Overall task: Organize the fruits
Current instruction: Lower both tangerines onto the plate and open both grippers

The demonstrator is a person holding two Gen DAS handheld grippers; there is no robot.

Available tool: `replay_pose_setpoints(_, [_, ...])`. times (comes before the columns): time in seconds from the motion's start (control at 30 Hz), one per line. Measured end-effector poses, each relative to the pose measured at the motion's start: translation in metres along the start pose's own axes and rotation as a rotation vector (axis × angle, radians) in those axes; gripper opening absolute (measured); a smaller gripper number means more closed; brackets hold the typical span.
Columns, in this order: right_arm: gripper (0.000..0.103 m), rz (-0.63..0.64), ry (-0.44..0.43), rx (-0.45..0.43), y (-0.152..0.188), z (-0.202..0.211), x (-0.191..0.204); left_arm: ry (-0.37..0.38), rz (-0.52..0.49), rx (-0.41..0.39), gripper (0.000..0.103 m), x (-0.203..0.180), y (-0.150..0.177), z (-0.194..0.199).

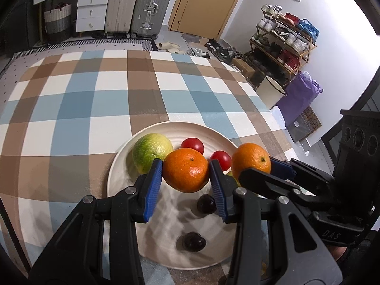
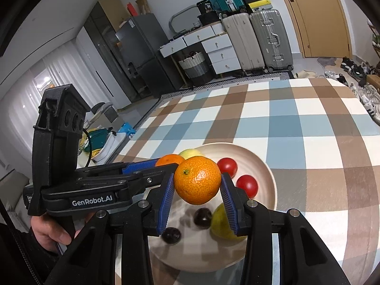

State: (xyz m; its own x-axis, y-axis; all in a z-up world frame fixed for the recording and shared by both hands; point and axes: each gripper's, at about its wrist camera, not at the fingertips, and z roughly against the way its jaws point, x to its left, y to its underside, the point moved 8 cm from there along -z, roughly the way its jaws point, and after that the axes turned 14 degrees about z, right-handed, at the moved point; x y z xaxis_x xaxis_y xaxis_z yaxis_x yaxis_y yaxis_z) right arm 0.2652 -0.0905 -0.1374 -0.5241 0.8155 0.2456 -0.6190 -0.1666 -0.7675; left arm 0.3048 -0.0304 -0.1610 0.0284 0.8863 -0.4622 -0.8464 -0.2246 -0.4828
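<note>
Blue-padded fingers (image 1: 152, 187) of the left gripper (image 1: 185, 185) were closed on an orange (image 1: 185, 169), one pad on each flank, the fruit held clear above the white plate (image 1: 118, 173). Right gripper (image 2: 197, 199) likewise pinched a second orange (image 2: 197, 180) over the same plate, its pads set across the widest part; in the left view that orange (image 1: 251, 158) hung just beside the first, near but apart. Below them on the plate lay a green-yellow citrus (image 1: 152, 149), two red tomatoes (image 1: 192, 144), two dark round fruits (image 1: 206, 203) and a pale yellow-green fruit (image 2: 222, 223), partly hidden. Plate sat on a checked tablecloth (image 1: 95, 95). Judgement: both oranges looked ready for setting down or moving off. To do it well, keep the squeeze light and even, since round peel could roll out of flat pads; lower each onto bare plate, away from the small fruits, and keep the two grippers from knocking together, as they sat close.
</note>
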Motion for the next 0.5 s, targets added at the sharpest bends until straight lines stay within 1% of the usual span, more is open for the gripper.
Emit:
replay_pose_setpoints(0.17, [0.04, 0.0, 0.006, 0.037, 0.002, -0.013, -0.007, 0.014, 0.005, 0.016, 0.037, -0.001, -0.002, -0.011])
replay_pose_setpoints(0.4, [0.041, -0.012, 0.013, 0.052, 0.005, -0.019, -0.011, 0.013, 0.016, 0.047, 0.037, -0.001, 0.001, -0.024])
replay_pose_setpoints(0.5, [0.049, -0.026, 0.032, 0.038, 0.005, -0.016, -0.015, 0.026, 0.015, 0.054, 0.037, -0.003, 0.002, -0.024])
